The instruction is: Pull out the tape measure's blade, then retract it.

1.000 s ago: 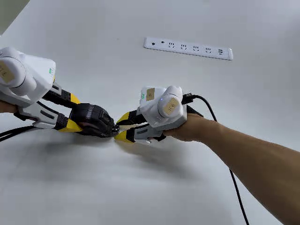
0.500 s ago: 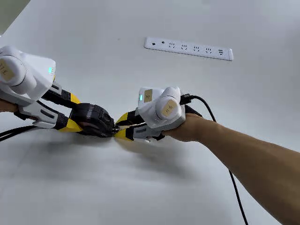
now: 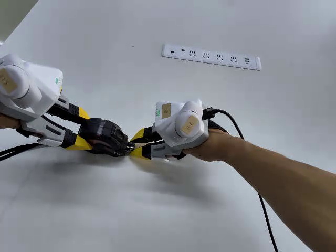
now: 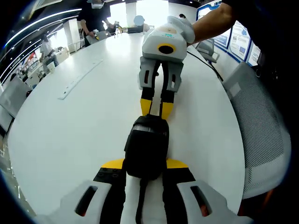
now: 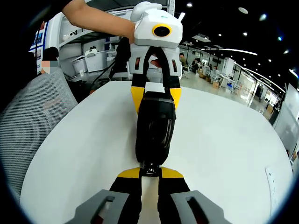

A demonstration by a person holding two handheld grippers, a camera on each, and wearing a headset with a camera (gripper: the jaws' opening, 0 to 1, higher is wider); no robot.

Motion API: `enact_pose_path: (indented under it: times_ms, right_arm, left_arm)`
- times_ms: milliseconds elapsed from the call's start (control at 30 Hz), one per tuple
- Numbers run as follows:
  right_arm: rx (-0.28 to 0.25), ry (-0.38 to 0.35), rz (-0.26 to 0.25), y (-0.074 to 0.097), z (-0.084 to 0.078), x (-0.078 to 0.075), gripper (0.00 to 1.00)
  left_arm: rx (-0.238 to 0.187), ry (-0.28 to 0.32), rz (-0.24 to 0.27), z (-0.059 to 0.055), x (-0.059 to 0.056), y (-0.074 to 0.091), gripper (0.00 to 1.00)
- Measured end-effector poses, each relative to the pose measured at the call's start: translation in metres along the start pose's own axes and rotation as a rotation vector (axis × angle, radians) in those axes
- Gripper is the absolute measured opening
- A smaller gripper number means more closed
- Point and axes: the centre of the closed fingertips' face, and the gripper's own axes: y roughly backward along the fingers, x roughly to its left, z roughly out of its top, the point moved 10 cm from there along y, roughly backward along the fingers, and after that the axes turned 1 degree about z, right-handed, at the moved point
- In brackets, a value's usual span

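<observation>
left gripper (image 3: 81, 127) is clamping tape measure (image 3: 105, 136) by its case; right gripper (image 3: 136, 144) is pinching blade hook (image 5: 149, 169) at case mouth

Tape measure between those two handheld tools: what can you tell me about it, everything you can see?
The tape measure is a chunky black case, plastic or rubber by its look, held low over the white table. The left gripper clamps the body between its yellow-tipped jaws. At the case's mouth, the blade tip sits between the closed jaws of the right gripper. Hardly any blade is out.
</observation>
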Motion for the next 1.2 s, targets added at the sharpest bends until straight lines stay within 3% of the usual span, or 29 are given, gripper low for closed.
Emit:
enact_pose_path:
  times_ms: [1200]
  right_arm:
    - [0.035, -0.039, -0.006, 0.03, -0.021, 0.004, 0.08]
  left_arm:
    - [-0.002, 0.02, -0.004, -0.001, 0.001, 0.0, 0.24]
